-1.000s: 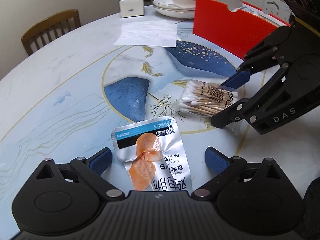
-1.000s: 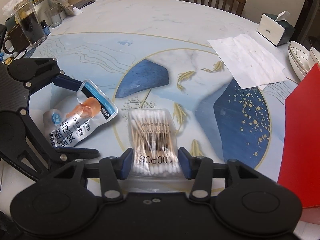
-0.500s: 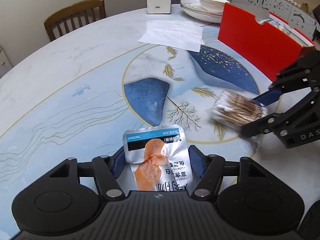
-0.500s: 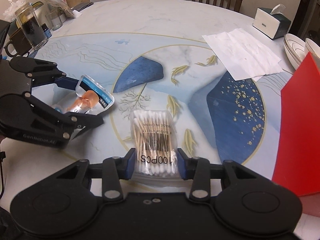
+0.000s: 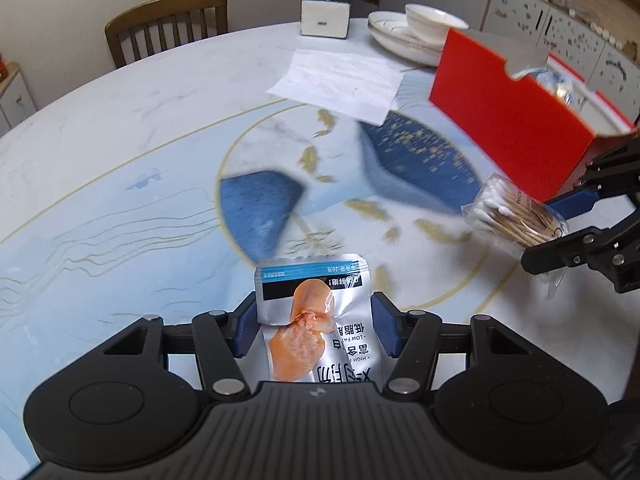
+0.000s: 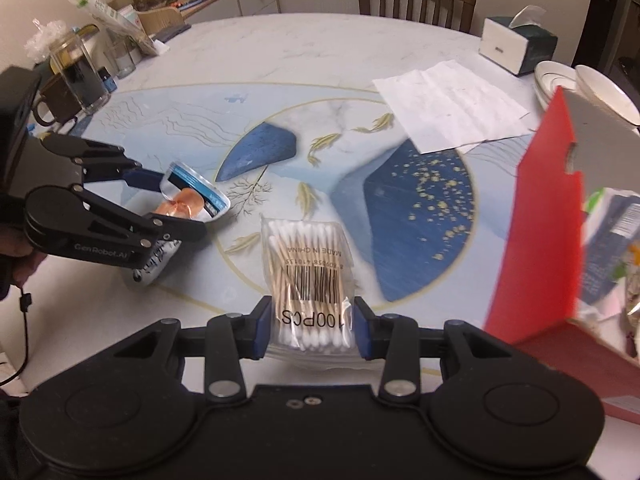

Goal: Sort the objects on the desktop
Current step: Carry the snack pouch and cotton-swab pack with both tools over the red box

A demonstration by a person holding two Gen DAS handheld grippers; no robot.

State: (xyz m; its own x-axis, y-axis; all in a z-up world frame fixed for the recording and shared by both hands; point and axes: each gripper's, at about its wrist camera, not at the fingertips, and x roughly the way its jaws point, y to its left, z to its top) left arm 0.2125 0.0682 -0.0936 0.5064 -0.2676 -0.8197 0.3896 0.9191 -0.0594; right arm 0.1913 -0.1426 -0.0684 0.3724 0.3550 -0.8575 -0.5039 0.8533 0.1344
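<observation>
Swabs (image 6: 306,276), bagged, are clamped between the pads of the right gripper (image 6: 308,326), the bag's printed end nearest the camera and the rest jutting forward over the table (image 6: 280,64). A silver snack pouch (image 5: 318,320) is gripped crosswise by the left gripper (image 5: 314,326), whose jaws are closing on its sides; its top edge sticks out past the fingertips. Both packets are seen raised off the painted tabletop. A red box (image 6: 540,240) stands just right of the swabs, near a paper sheet (image 6: 448,106).
</observation>
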